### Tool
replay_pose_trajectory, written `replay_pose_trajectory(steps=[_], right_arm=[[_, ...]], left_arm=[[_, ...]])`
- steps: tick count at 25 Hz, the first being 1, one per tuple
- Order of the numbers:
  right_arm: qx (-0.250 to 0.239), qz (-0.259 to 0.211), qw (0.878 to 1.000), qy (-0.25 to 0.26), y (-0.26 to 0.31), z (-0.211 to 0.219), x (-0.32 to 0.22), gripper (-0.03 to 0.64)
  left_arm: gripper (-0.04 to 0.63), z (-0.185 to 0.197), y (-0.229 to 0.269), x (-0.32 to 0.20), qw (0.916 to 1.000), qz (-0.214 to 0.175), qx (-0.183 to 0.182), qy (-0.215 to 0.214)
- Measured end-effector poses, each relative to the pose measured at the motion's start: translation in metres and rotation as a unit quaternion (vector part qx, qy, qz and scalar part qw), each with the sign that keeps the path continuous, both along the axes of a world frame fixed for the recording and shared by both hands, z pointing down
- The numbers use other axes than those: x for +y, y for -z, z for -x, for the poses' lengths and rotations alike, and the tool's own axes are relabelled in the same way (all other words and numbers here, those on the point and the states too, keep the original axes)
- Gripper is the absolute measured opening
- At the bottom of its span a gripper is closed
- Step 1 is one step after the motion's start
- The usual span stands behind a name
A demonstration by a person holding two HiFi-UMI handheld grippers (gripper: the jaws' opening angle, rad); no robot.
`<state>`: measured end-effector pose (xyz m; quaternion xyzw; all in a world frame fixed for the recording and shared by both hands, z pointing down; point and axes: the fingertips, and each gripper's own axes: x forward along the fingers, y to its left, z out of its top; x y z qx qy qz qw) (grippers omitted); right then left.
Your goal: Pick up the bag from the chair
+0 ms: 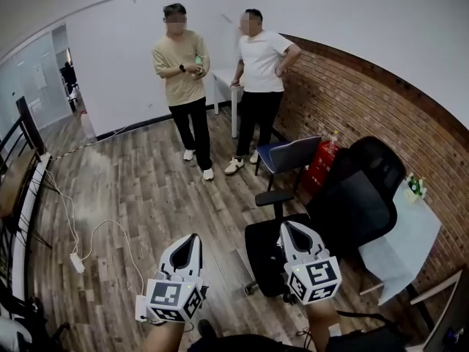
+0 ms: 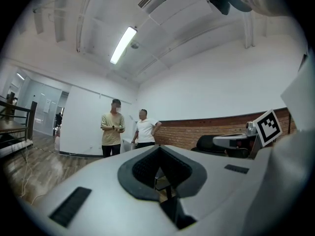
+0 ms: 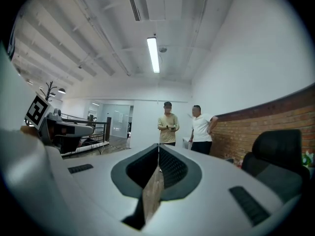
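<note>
Bag on the chair, the thing I am to lift, cannot be picked out for certain.

From the head view, the black office chair [image 1: 355, 193] stands ahead and to my right, against the brick wall [image 1: 344, 101]. Its dark seat [image 1: 264, 259] shows only a black mass, so I cannot tell whether the bag lies there or which way its long side runs. My right hand-held gripper [image 1: 291, 227] points level with its tip over that seat, jaws together. My left hand-held gripper [image 1: 193, 239], also closed, is over the bare wooden floor [image 1: 139, 189], apart from the chair. A person in a tan shirt [image 1: 182, 64] and a person in a white shirt [image 1: 262, 61] stand by the far wall, with a blue chair [image 1: 293, 155] between them and the office chair.

In the left gripper view, the jaws meet at the tip with nothing between them. The office chair sits off to the right, past my other hand.

In the right gripper view, the jaws are likewise pressed together and empty. The chair's black back [image 3: 278, 149] rises close on the right, below the line the jaws point along.

In my judgement the right hand is the nearer one. It would have to open, turn right and dip toward the seat.
</note>
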<state>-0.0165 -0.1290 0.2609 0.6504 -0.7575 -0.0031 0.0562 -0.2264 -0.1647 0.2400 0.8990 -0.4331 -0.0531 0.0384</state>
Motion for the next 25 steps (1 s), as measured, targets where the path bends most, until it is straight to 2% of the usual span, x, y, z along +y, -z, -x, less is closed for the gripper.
replay_pose_trajectory(steps=[12, 19, 25], right_arm=[[0.007, 0.014, 0.998, -0.067, -0.011, 0.042, -0.063, 0.017], [0.013, 0.031, 0.993, -0.111, -0.02, 0.049, -0.074, 0.017], [0.019, 0.036, 0.99, -0.135, -0.023, 0.04, -0.089, 0.017]], left_arm=[[0.009, 0.034, -0.006, -0.084, 0.997, 0.005, 0.009, -0.077], [0.009, 0.037, -0.017, -0.114, 0.9923, 0.016, 0.012, -0.122], [0.009, 0.021, -0.027, -0.143, 0.9886, 0.028, 0.017, -0.147]])
